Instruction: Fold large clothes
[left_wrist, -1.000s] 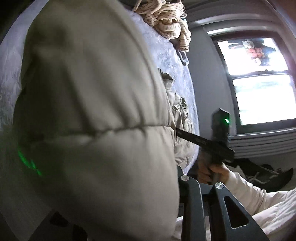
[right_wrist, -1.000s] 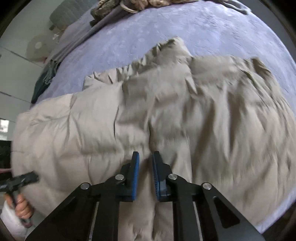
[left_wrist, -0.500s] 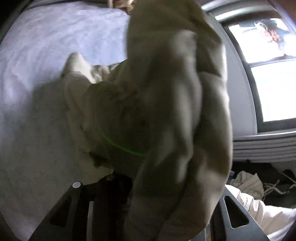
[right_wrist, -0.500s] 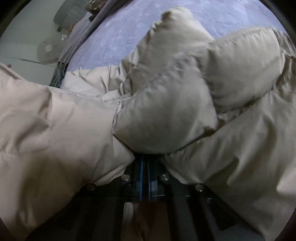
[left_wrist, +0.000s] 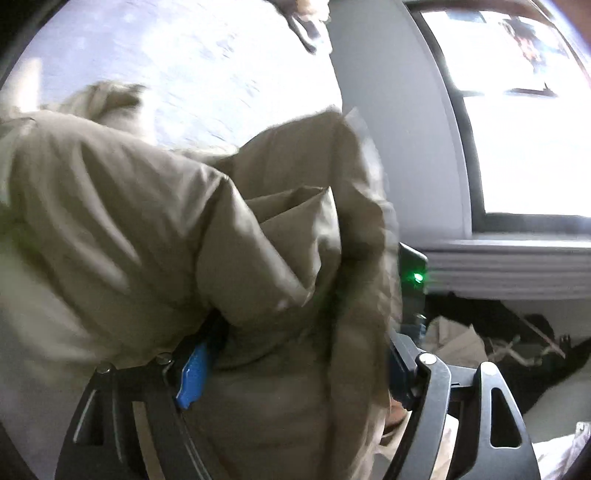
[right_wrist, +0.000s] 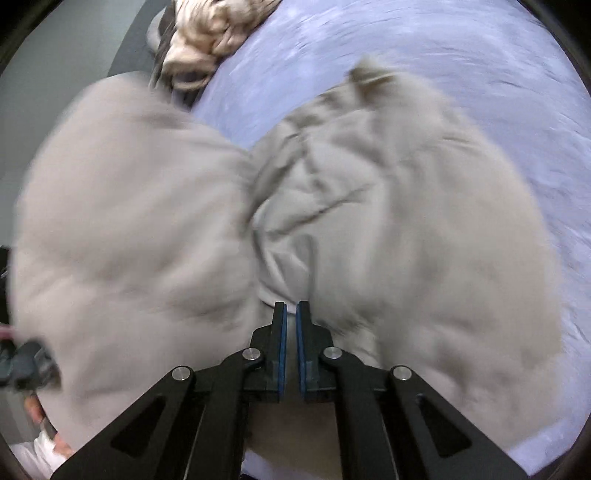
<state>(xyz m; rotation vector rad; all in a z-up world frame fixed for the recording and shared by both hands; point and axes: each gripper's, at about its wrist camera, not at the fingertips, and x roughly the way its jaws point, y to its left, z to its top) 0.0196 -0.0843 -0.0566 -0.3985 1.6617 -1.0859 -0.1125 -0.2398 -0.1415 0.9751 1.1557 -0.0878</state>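
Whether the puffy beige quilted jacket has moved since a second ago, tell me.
Yes: the jacket has its left half lifted off the lavender bedspread, folding rightward.

The padded coat (right_wrist: 369, 221) lies bunched on the bed (right_wrist: 480, 74), one fold heaped over to the left. Behind it, at the bed's far edge, sits a knitted bundle (right_wrist: 207, 40). A thick fold of coat stands between the left tongs (left_wrist: 291, 365), and a window (left_wrist: 524, 129) is to their right
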